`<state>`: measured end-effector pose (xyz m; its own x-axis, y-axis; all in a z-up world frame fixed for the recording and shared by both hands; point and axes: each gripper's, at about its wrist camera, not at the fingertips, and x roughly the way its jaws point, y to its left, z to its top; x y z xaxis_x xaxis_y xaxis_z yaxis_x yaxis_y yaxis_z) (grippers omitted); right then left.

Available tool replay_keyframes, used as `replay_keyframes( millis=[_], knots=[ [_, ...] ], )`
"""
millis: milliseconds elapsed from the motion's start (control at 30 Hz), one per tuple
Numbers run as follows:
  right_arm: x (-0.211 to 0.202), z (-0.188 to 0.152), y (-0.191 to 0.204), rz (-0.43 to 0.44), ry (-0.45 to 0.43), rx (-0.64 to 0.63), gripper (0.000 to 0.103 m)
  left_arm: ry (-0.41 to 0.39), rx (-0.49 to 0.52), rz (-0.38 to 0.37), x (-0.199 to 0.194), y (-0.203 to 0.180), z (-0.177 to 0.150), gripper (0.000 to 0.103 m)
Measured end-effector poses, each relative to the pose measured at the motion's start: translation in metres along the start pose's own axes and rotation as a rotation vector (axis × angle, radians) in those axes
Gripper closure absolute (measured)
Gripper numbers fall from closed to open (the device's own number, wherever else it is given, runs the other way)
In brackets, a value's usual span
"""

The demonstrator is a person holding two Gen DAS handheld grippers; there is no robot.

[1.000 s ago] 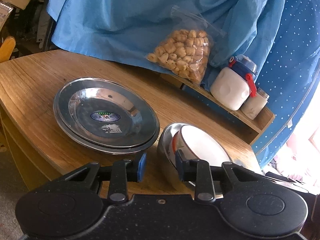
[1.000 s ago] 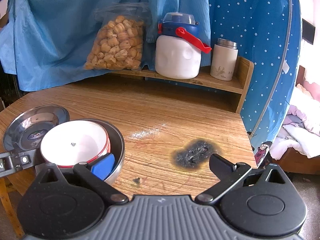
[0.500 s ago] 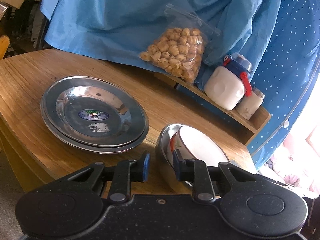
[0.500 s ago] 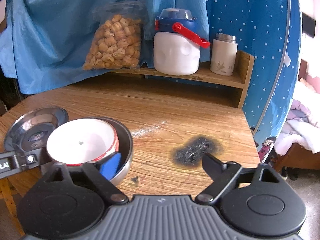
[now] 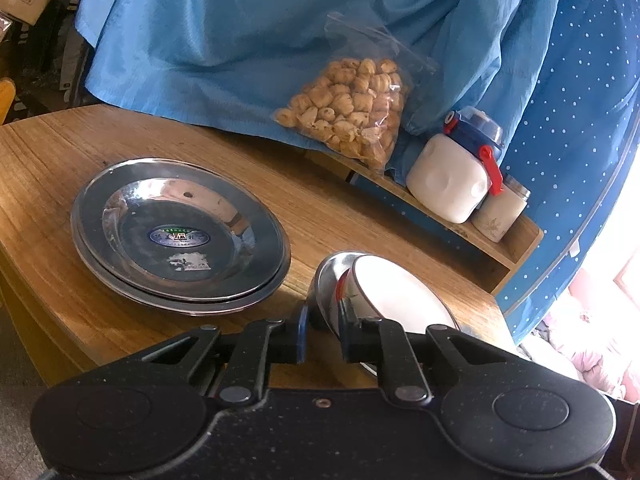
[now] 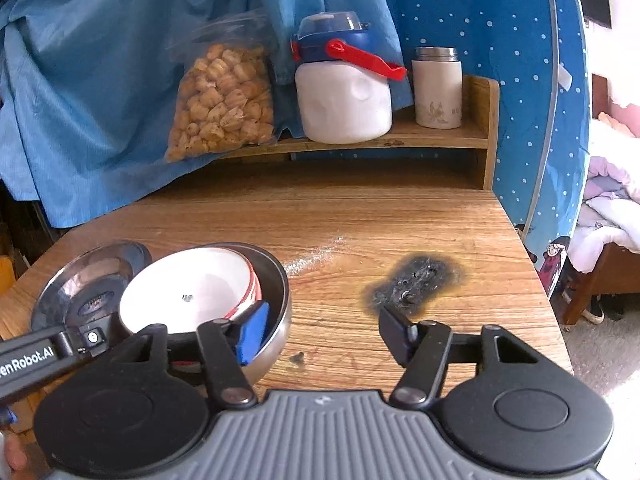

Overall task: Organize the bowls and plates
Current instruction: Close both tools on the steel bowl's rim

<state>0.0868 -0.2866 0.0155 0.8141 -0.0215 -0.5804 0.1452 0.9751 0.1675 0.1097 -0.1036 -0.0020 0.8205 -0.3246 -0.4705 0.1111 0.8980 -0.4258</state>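
Two stacked steel plates point(image 5: 180, 232) lie on the wooden table's left side; they also show in the right wrist view point(image 6: 88, 284). To their right a white bowl with a red rim point(image 5: 396, 296) sits nested in a steel bowl point(image 5: 328, 284); both show in the right wrist view, the white bowl point(image 6: 196, 288) inside the steel bowl point(image 6: 276, 300). My left gripper point(image 5: 322, 336) is shut on the steel bowl's near rim. My right gripper point(image 6: 324, 332) is open wide, its left finger inside the steel bowl beside the white bowl, its right finger over the table.
A low wooden shelf point(image 6: 400, 140) at the back holds a bag of snacks point(image 6: 220, 100), a white jug with a blue lid point(image 6: 344, 92) and a small white canister point(image 6: 438, 88). A blue cloth hangs behind. A black burn mark point(image 6: 416, 284) is on the table.
Both grippers have shifted a little over the table; the left jaws have closed in on the steel bowl's rim. The right gripper stays open wide.
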Motion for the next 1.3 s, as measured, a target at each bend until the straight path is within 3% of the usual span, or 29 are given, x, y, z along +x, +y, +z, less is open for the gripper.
replay_keyframes(
  millis=[300, 600, 833, 1300],
  knots=[
    [0.002, 0.000, 0.005, -0.011, -0.017, -0.003, 0.047, 0.005, -0.005, 0.007, 0.007, -0.002, 0.002, 0.084],
    [0.005, -0.001, 0.000, 0.000, -0.021, 0.068, 0.048, -0.007, -0.010, -0.006, 0.009, -0.002, 0.001, 0.085],
    [0.004, -0.002, 0.006, 0.028, -0.037, 0.094, 0.071, -0.006, -0.035, -0.013, 0.010, 0.000, 0.002, 0.085],
    [0.010, 0.000, -0.001, 0.048, -0.030, 0.160, 0.071, -0.007, -0.003, -0.004, 0.017, -0.003, 0.005, 0.086]
  ],
)
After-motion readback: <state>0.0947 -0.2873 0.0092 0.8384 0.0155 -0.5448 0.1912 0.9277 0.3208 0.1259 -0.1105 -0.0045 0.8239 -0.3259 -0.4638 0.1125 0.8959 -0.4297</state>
